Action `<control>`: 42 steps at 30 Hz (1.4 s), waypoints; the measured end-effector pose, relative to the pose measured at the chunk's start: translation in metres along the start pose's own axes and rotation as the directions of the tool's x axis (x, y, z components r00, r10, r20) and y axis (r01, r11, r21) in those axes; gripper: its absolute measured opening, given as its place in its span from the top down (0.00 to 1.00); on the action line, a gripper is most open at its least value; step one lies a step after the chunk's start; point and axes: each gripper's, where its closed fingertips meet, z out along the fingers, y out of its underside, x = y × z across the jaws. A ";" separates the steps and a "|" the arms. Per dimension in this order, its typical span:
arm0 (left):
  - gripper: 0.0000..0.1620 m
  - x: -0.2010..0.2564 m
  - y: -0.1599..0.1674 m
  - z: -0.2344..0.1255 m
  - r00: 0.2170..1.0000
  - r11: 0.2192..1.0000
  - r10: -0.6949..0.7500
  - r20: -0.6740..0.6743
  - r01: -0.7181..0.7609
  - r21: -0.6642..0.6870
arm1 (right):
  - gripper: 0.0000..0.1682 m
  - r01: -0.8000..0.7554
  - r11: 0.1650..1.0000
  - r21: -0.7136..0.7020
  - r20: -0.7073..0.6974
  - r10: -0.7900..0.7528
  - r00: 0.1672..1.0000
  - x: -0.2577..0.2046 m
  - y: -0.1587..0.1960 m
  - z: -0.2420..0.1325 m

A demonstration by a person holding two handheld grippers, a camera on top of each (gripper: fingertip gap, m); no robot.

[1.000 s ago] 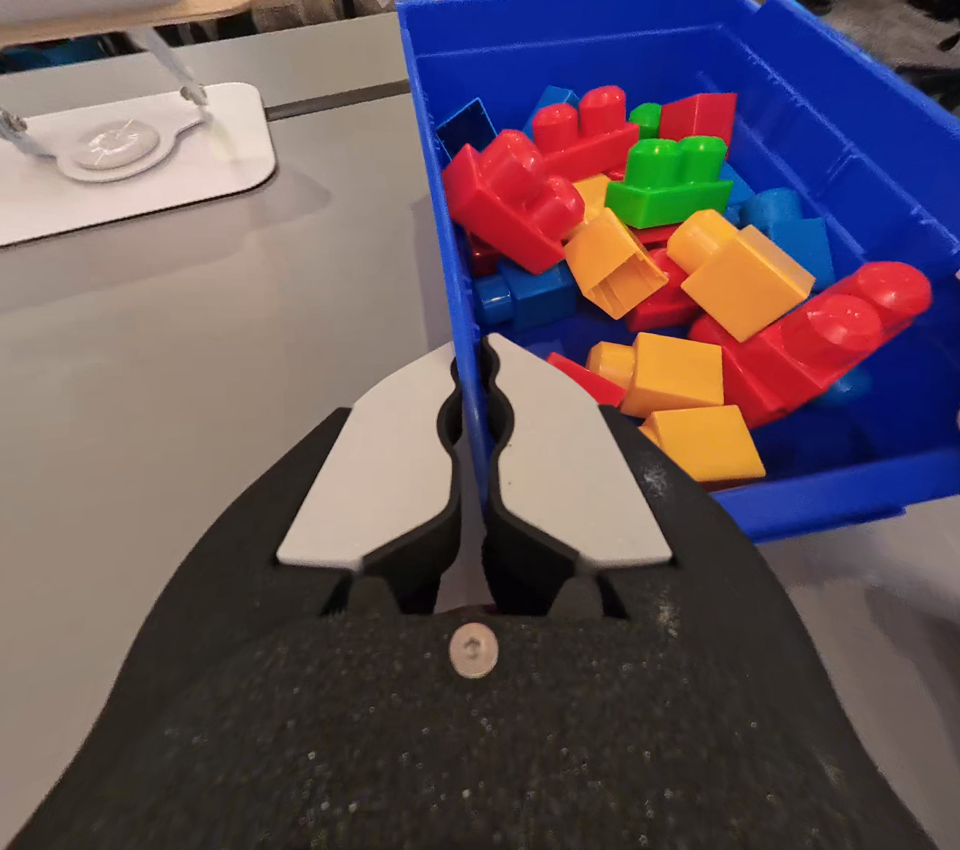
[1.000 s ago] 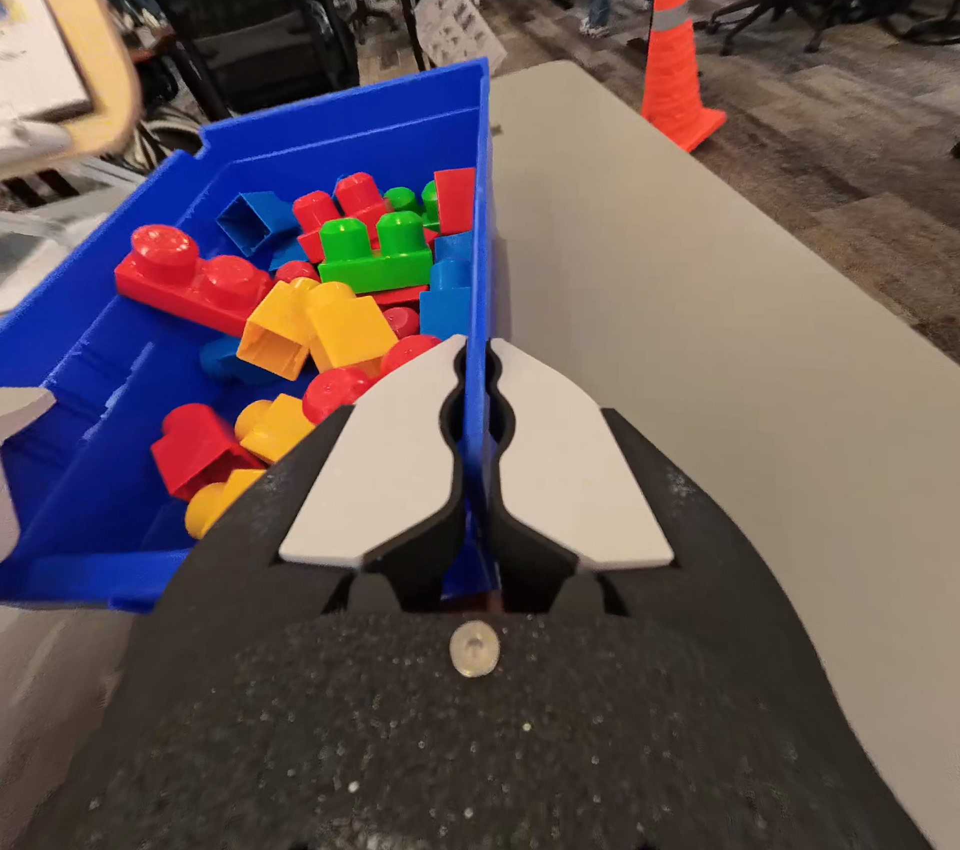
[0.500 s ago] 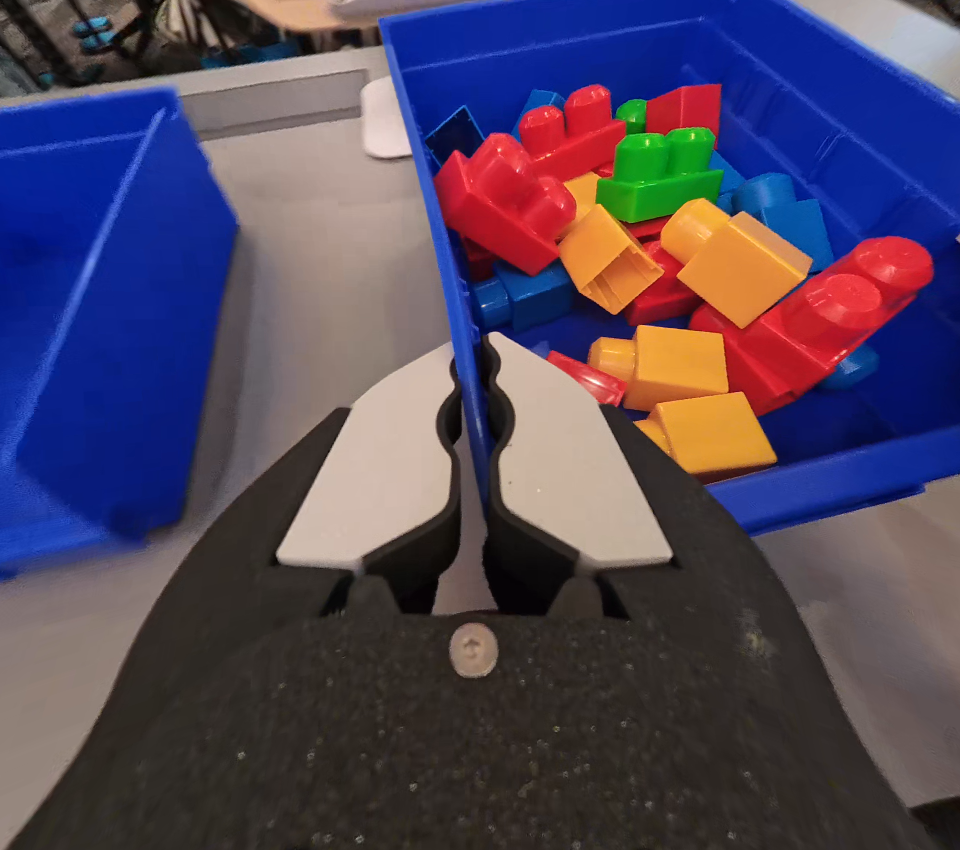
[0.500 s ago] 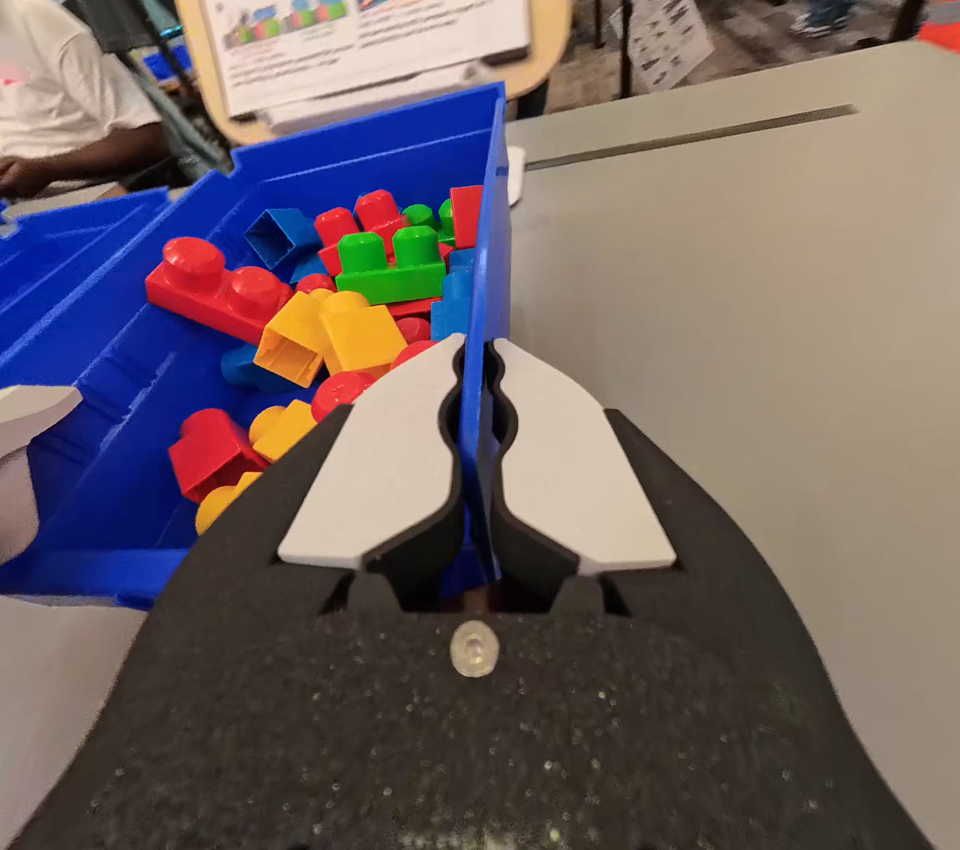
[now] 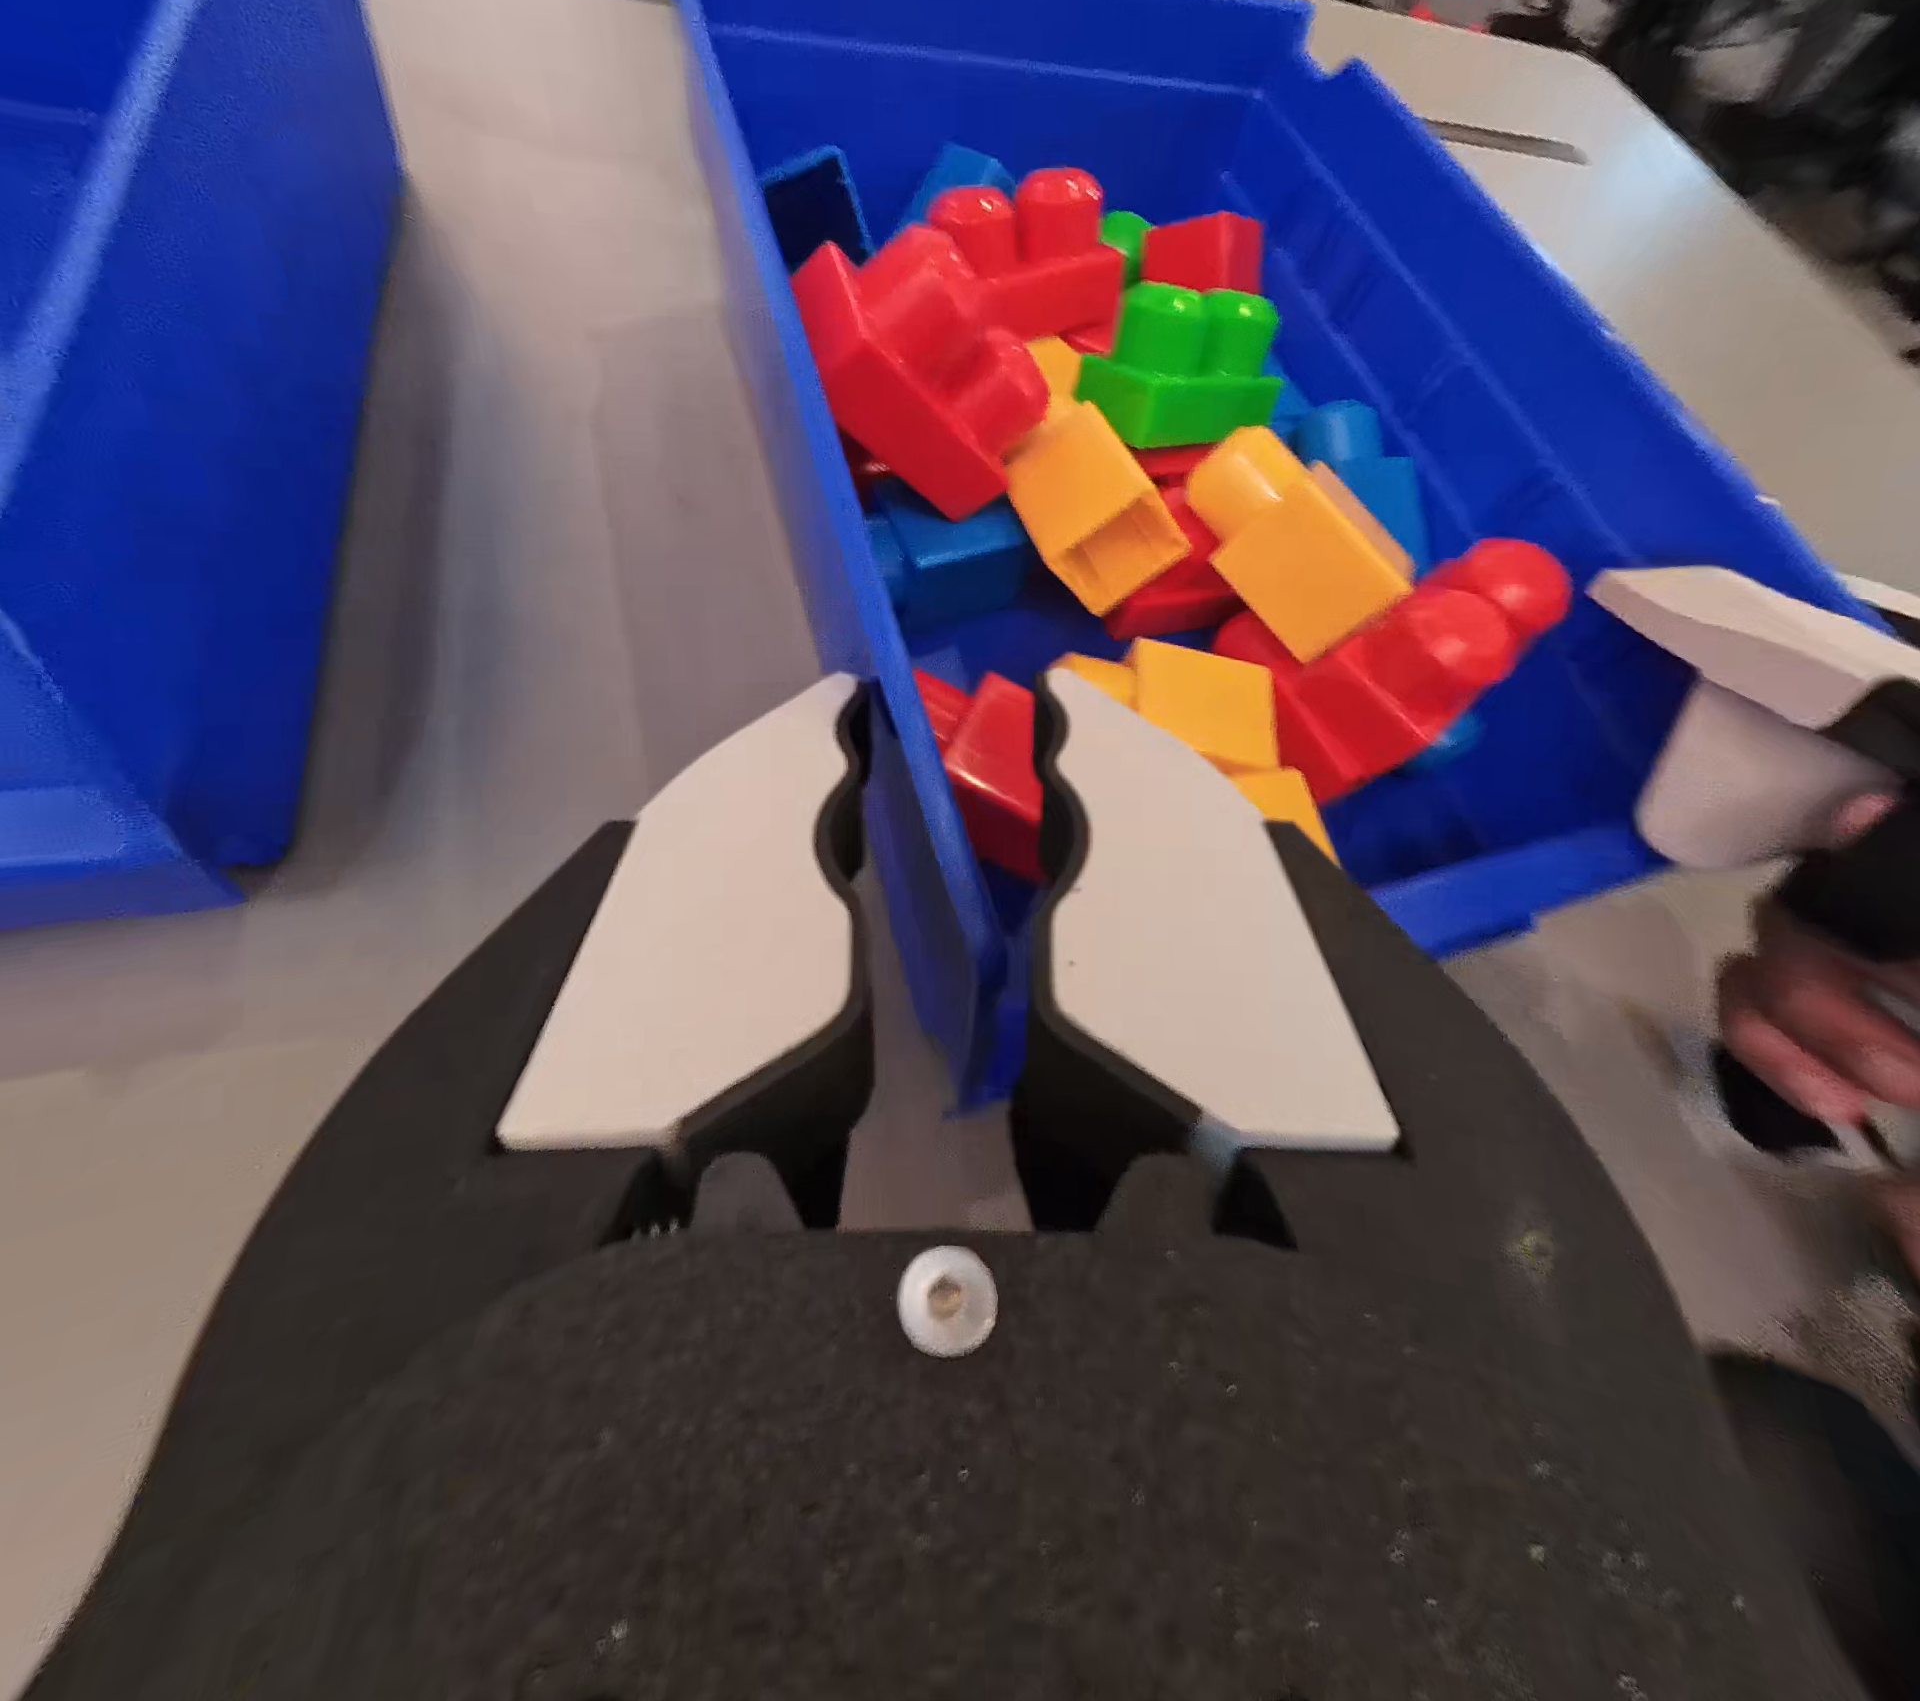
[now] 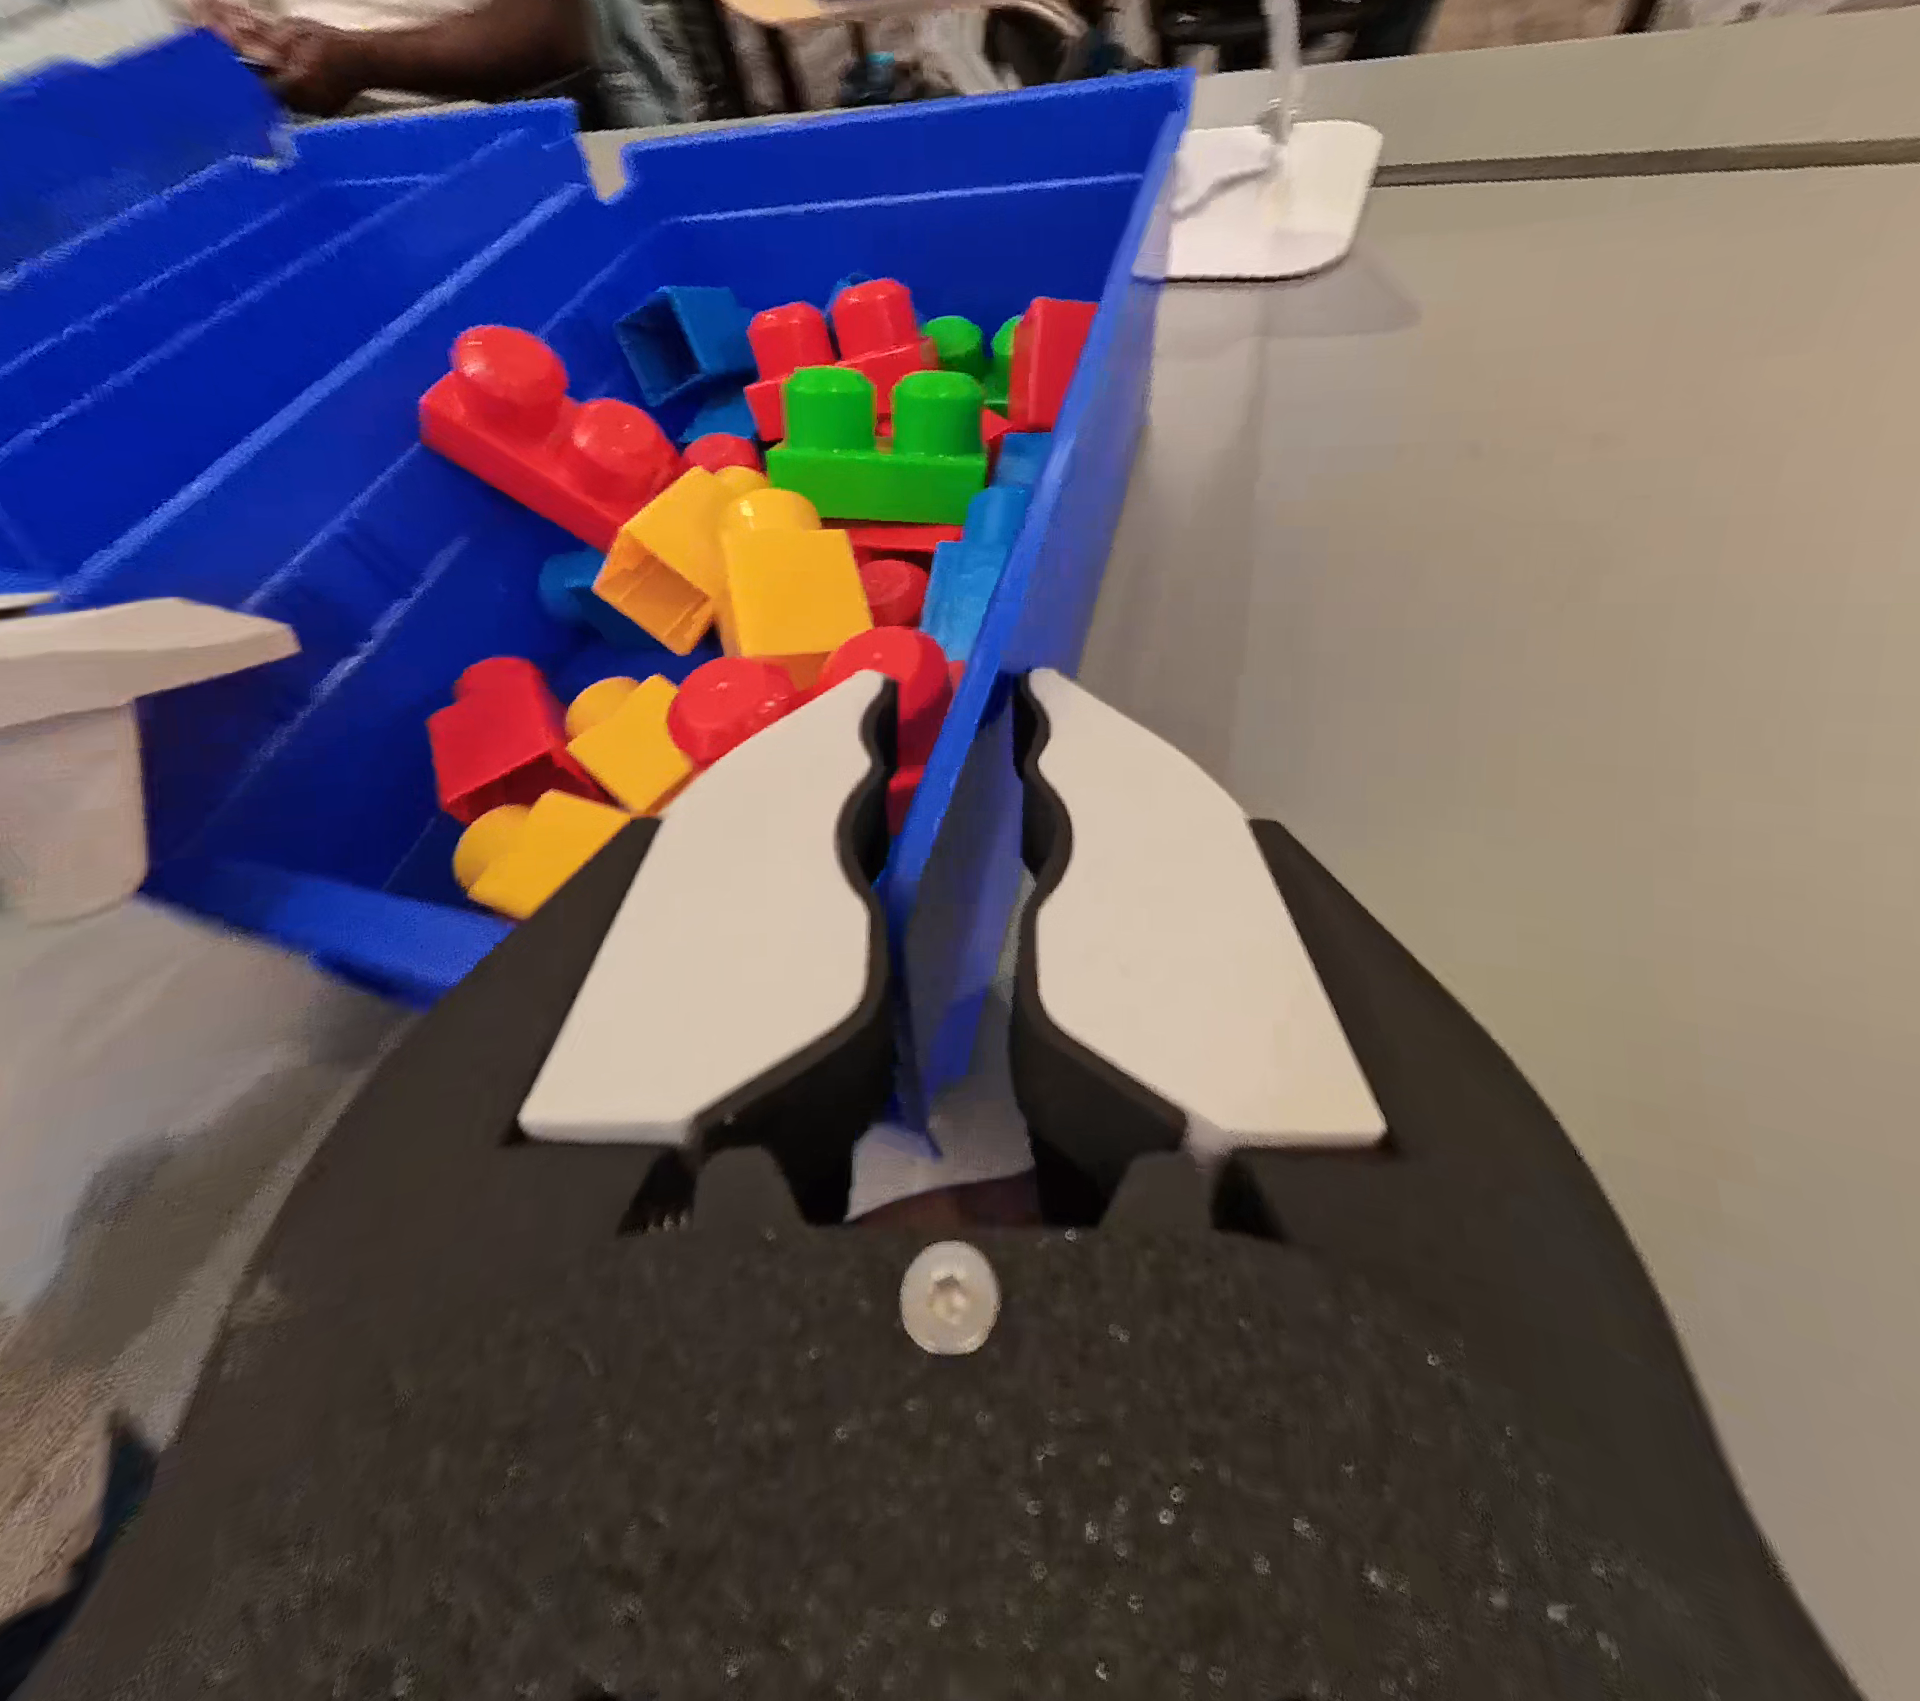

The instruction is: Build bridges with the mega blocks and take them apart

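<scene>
Two grippers straddle opposite side walls of one blue bin (image 5: 1455, 280). Left gripper (image 5: 951, 695): jaws parted, left wall standing in the gap, one finger outside the bin and one inside over the blocks; no clamping visible. Right gripper (image 6: 951, 690): likewise spread, right wall between the fingers, left pad close to or touching it, right pad apart from it. Neither holds a block.

Mega blocks (image 6: 790, 529) all lie loose inside the bin, heaped toward its far and middle floor: red, yellow, green, blue. No bridge begun on the grey table (image 6: 1558, 612).

Orientation: bin's long axis runs away from both cameras, open top up, low front lip nearest the grippers. Green two-stud block (image 5: 1179, 378) sits studs up, long axis across the bin. Long red block (image 6: 551, 436) lies against the bin's left wall as the right wrist view shows it, studs up, angled diagonally. One yellow block (image 5: 1101, 519) lies on its side, hollow end facing the near lip.

Risks (judgement): inner fingers withdrawing could snag the bin walls and drag or tip it, spilling blocks. A second blue bin (image 5: 156, 301) stands left of the main bin; a sideways shove could knock them together. Motion blur limits certainty about contact.
</scene>
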 end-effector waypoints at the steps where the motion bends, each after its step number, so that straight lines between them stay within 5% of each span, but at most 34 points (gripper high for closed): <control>1: 0.76 0.002 0.000 -0.007 0.999 1.000 -0.011 -0.038 0.010 -0.012 | 0.84 0.000 1.000 0.020 0.058 -0.001 0.998 -0.003 -0.002 -0.007; 5: 0.59 -0.021 -0.004 -0.061 0.997 0.999 0.047 -0.057 -0.049 -0.018 | 0.78 0.074 0.982 0.172 0.138 -0.098 0.986 0.003 -0.007 -0.052; 10: 0.50 -0.152 -0.011 -0.112 0.988 0.999 0.013 0.155 -0.005 -0.052 | 0.83 0.020 0.952 0.304 0.220 -0.090 0.971 -0.013 -0.022 -0.093; 14: 0.48 -0.267 -0.030 -0.101 0.951 0.996 -0.065 0.301 0.079 -0.035 | 0.87 0.098 0.949 0.301 0.228 -0.171 0.958 -0.038 -0.014 -0.090; 18: 0.48 -0.318 -0.044 -0.064 0.943 0.992 -0.095 0.318 0.115 -0.042 | 0.88 0.085 0.967 0.242 0.319 -0.161 0.934 -0.068 0.007 -0.084; 20: 0.58 -0.325 -0.046 -0.047 0.948 0.990 -0.108 0.300 0.130 -0.054 | 0.88 0.082 0.972 0.218 0.370 -0.161 0.915 -0.086 0.016 -0.085; 23: 0.94 -0.318 -0.046 -0.035 0.964 0.983 -0.167 0.206 0.178 -0.036 | 0.87 0.110 0.982 0.156 0.459 -0.171 0.872 -0.119 0.036 -0.082; 31: 0.96 -0.302 -0.002 -0.111 0.915 0.985 -0.153 0.374 0.171 -0.015 | 0.73 0.300 0.953 0.043 0.544 -0.274 0.793 -0.240 0.069 -0.037; 36: 0.96 -0.286 0.038 -0.181 0.883 0.981 -0.194 0.427 0.183 0.066 | 0.73 0.322 0.946 0.026 0.431 -0.302 0.850 -0.303 0.067 0.005; 42: 0.96 -0.257 0.066 -0.218 0.904 0.987 -0.157 0.397 0.140 0.072 | 0.81 0.345 0.939 0.020 0.360 -0.328 0.873 -0.324 0.077 0.020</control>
